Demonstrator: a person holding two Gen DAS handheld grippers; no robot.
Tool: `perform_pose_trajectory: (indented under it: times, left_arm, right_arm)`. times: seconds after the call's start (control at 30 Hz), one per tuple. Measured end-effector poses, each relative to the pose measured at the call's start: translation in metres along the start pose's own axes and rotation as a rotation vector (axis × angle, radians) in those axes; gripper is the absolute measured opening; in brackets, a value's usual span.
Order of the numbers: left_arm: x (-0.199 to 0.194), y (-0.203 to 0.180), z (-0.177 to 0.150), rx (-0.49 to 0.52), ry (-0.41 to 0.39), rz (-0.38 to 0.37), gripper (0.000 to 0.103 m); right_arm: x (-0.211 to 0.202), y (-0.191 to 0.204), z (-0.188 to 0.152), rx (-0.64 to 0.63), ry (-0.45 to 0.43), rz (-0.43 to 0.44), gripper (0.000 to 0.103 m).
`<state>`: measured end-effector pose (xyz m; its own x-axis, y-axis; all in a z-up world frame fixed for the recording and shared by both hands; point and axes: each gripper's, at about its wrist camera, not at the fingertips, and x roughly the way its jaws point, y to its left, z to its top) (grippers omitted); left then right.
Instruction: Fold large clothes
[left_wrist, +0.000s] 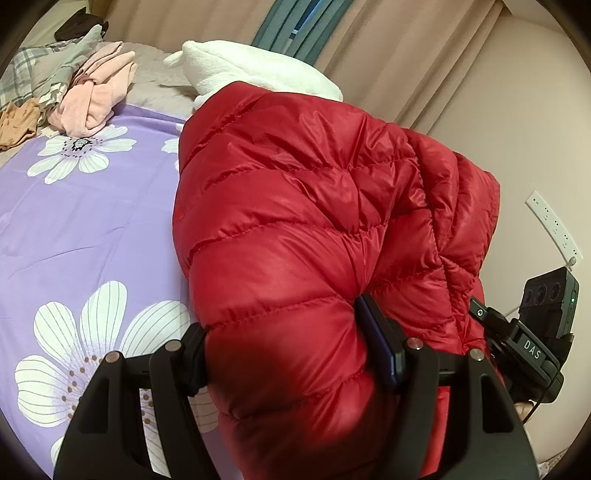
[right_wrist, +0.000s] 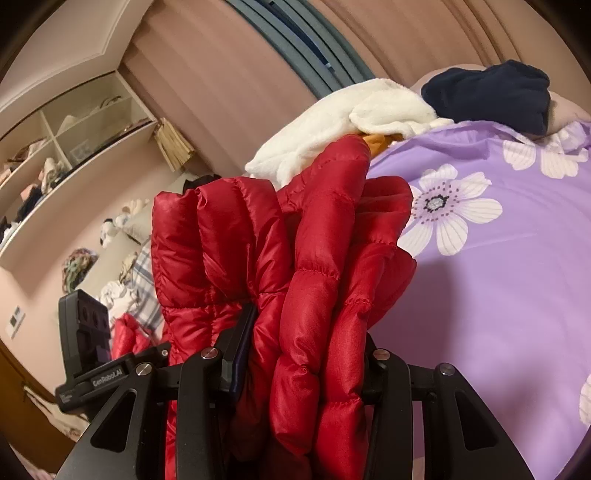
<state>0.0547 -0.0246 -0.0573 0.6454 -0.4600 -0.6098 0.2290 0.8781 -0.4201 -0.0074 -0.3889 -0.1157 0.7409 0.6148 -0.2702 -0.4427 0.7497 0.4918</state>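
Both hand-held grippers, left (left_wrist: 291, 354) and right (right_wrist: 303, 358), clamp bunched layers of the red down jacket (left_wrist: 295, 206), lifted at 3 o'clock of the floral bed (left_wrist: 92, 221) (folding looks half done; laying flat remains).

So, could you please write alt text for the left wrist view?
The left gripper is clamped on a puffy red down jacket over a purple floral bedspread. White fleece and pink clothes lie beyond.

Glossy quilted red jacket (left_wrist: 295, 206); fluffy white fleece (left_wrist: 258, 70); smooth floral sheet (left_wrist: 92, 221).
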Motion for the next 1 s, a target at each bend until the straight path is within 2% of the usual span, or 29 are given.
perform_pose_trajectory:
  times: [1.0]
  left_arm:
    - [-0.007,0.0,-0.002,-0.025,0.018,0.024,0.069]
  right_arm:
    - [0.01,0.003,0.004,0.006,0.03,0.0,0.043]
